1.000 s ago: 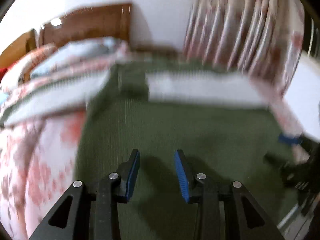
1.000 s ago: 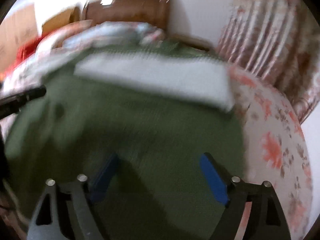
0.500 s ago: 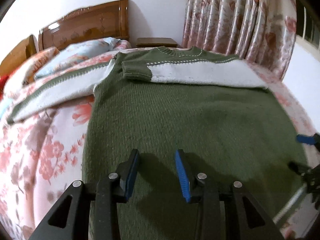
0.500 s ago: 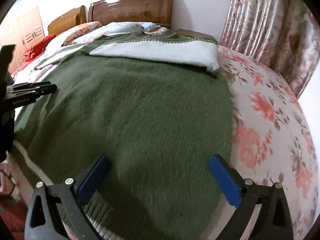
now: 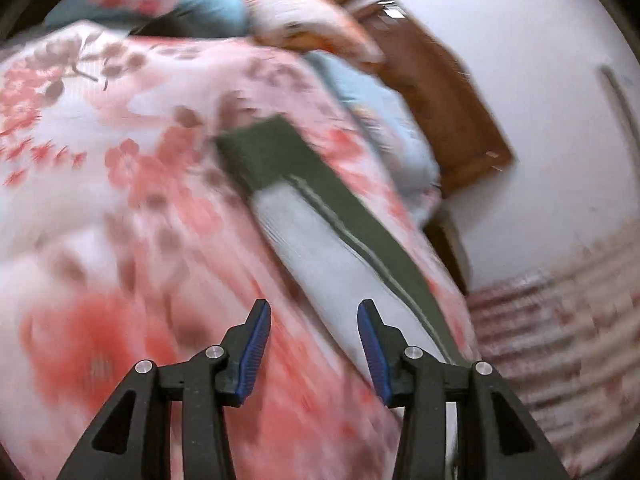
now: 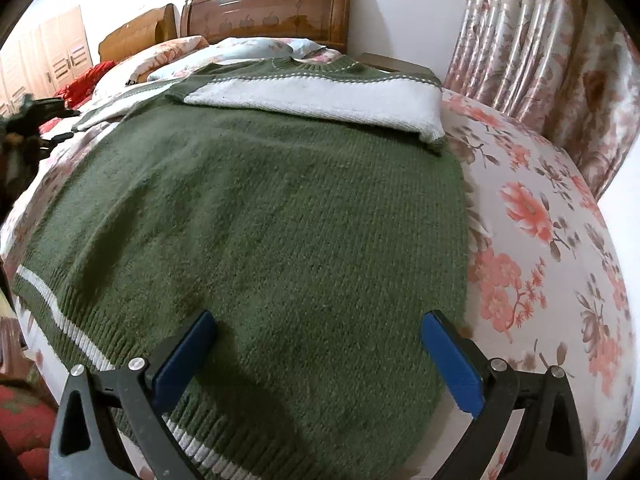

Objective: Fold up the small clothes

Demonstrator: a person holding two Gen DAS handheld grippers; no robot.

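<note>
On the floral bed (image 6: 560, 240) the green sweater (image 6: 280, 220) lies flat, one sleeve already folded across, while the left gripper (image 5: 314, 344), released, aims at the outstretched sleeve (image 5: 320, 240), and the right gripper (image 6: 316, 360) hovers spread over the hem.

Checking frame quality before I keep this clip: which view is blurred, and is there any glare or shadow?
Left wrist view: heavy motion blur smears the sleeve and floral bedspread; only the left gripper is crisp. Right wrist view: sharp; glare on the headboard; the right gripper shadows the sweater.
</note>
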